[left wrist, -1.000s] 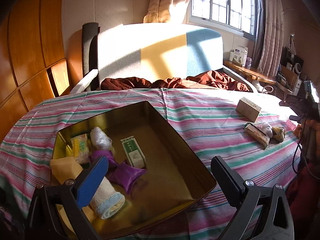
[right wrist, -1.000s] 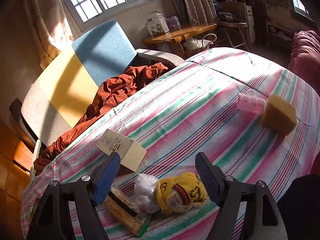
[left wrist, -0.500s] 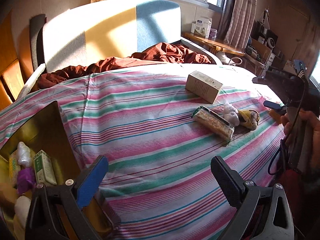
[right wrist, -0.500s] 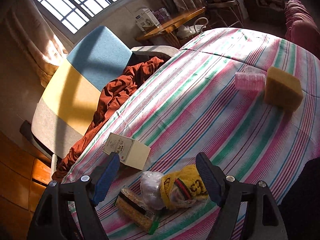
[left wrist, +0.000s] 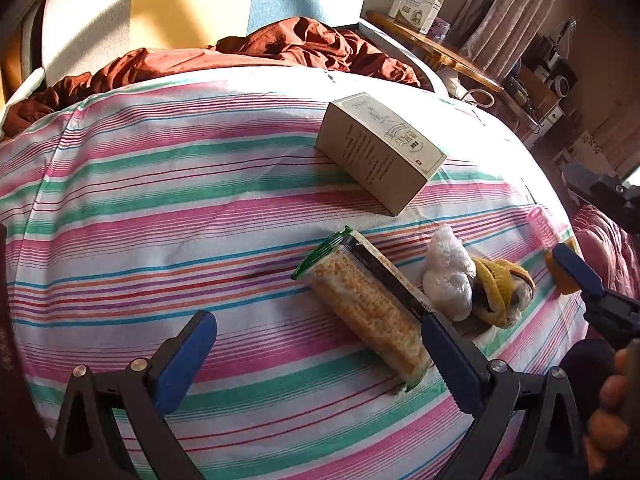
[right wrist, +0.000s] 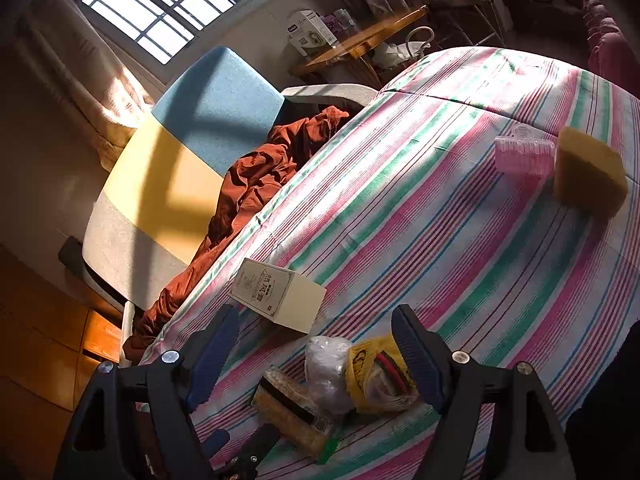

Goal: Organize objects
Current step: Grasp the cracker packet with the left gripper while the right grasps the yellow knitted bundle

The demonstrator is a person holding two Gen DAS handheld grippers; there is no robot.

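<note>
Reaching for the next item; left gripper (left wrist: 316,354) spread wide, empty, above the cracker packet (left wrist: 368,308) lying on the striped cloth (left wrist: 180,208); right gripper (right wrist: 316,344) likewise spread, holding nothing; next, probably: lower, straddle packet, clamp.

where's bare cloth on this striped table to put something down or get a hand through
Widest free stretch: the striped cloth left of the cracker pack and cream box. Another open band runs between the cream box and the pink clip and yellow sponge. Crowded: cracker pack, white bag and yellow knit bundle touch.
</note>
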